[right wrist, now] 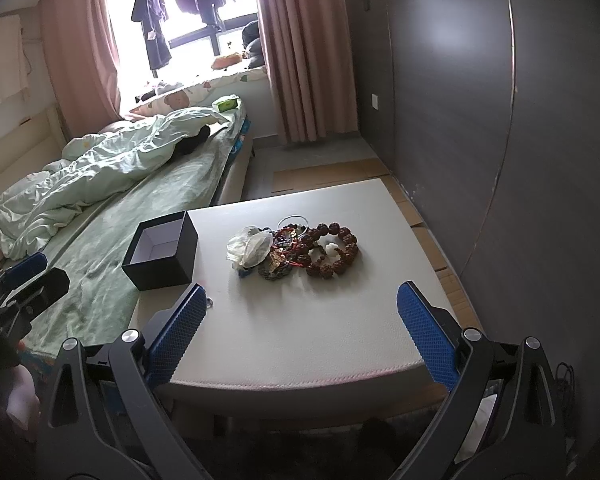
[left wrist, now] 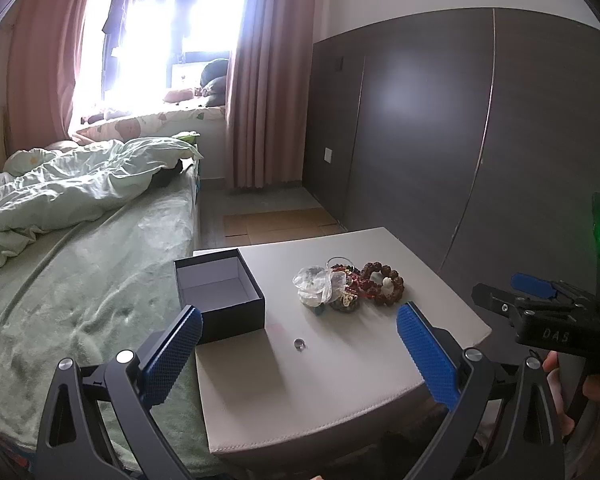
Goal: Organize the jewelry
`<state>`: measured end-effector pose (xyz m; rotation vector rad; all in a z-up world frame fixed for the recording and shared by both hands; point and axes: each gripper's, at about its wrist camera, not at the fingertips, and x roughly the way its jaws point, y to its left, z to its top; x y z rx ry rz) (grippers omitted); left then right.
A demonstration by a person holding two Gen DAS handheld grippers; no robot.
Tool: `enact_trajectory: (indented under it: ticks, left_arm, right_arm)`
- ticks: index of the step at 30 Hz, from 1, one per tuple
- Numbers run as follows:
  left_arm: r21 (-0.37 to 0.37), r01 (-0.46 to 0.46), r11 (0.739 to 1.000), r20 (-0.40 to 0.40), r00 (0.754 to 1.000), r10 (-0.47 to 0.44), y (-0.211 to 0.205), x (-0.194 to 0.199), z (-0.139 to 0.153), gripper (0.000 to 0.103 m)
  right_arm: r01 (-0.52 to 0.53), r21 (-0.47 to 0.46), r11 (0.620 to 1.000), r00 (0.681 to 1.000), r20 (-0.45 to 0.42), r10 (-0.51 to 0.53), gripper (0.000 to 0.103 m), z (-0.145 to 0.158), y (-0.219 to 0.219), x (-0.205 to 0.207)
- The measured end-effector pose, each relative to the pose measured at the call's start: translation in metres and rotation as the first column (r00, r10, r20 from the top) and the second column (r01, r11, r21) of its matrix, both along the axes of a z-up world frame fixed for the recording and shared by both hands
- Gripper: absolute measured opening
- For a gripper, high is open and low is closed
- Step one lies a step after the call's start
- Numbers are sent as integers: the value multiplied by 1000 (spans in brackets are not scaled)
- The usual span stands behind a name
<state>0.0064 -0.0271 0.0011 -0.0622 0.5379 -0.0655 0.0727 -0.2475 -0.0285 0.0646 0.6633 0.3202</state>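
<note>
An open black box [left wrist: 220, 292] [right wrist: 160, 252] with a pale inside stands empty at the left edge of the white table [left wrist: 340, 384] [right wrist: 300, 344]. Right of it lies a jewelry pile [left wrist: 342, 290] [right wrist: 284, 252]: a clear plastic bag [left wrist: 314, 284], red and gold pieces, and a brown bead bracelet [left wrist: 384, 284] [right wrist: 334, 250]. A small silver ring [left wrist: 299, 344] lies alone in front of the box. My left gripper [left wrist: 300, 314] hangs open above the ring, holding nothing. My right gripper [right wrist: 300, 292] is open too, empty, before the pile.
A bed [left wrist: 80, 280] with a green sheet and a crumpled quilt runs along the table's left side. A dark wardrobe wall [right wrist: 500, 140] stands close on the right. Pink curtains [left wrist: 260, 100] and a bright window are behind, with cardboard [right wrist: 332, 176] on the floor.
</note>
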Motion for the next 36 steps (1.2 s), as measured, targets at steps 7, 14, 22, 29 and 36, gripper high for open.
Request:
enact_trajectory:
  ticks: [7,14,22,29,36]
  left_arm:
    - [-2,5,1000,-29,1000,-5,2,14,-5,95]
    - [-64,4,998,-73,997,-8,21,42,-18,91]
    - [-78,3,997,-194,981,-18,26,74,-50,72]
    - [-63,47,997,-314,947,-64,9,105,-93,56]
    - [-73,73,995,-359,929,-95,-6,129,-119,50]
  right_arm:
    - [13,15,1000,1000,-15,-13,96,-1,-1,9]
    - [60,61,996,994,-95,-54,96,-10,-8,36]
    - [65,40,997,987,-150,-58,95,-23,-3,57]
    - [69,45,997,968,-244,-56,69,-40,-2,74]
    - [55,51,997,954,-297,-37,61,-50,-1,89]
